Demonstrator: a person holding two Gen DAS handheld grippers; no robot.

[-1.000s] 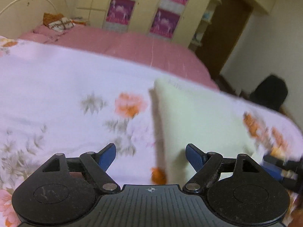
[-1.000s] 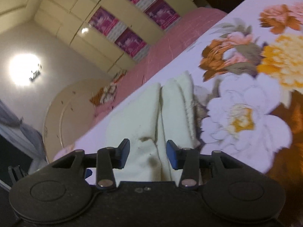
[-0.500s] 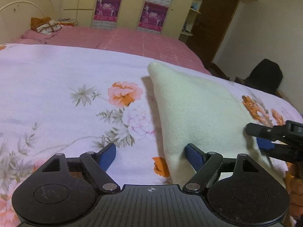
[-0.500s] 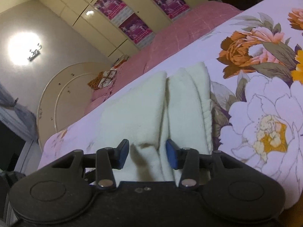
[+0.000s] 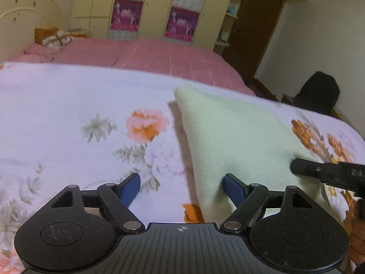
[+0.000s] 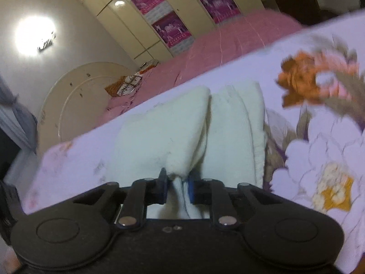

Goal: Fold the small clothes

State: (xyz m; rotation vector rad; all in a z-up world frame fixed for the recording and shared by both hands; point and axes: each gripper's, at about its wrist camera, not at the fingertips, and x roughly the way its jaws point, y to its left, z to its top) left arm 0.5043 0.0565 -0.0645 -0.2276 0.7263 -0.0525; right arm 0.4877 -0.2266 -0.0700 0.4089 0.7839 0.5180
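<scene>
A cream knitted garment (image 5: 232, 134) lies folded on the floral bedsheet (image 5: 68, 105). My left gripper (image 5: 181, 186) is open at its near left corner, with its right blue pad (image 5: 232, 188) against the fabric edge. In the right wrist view the same garment (image 6: 159, 134) shows stacked folds, and my right gripper (image 6: 178, 186) is shut on a pinch of its near edge. The right gripper's black finger (image 5: 319, 171) shows at the right of the left wrist view.
A pink quilt (image 5: 141, 54) covers the bed beyond the floral sheet. A patterned orange cushion (image 5: 53, 37) lies by the cream headboard (image 5: 22, 18). A wardrobe with purple panels (image 5: 157, 9) stands behind. A dark chair (image 5: 319, 93) stands at the far right.
My right gripper has closed from open onto the garment's near edge. My left gripper stays open and has edged closer to the garment's corner.
</scene>
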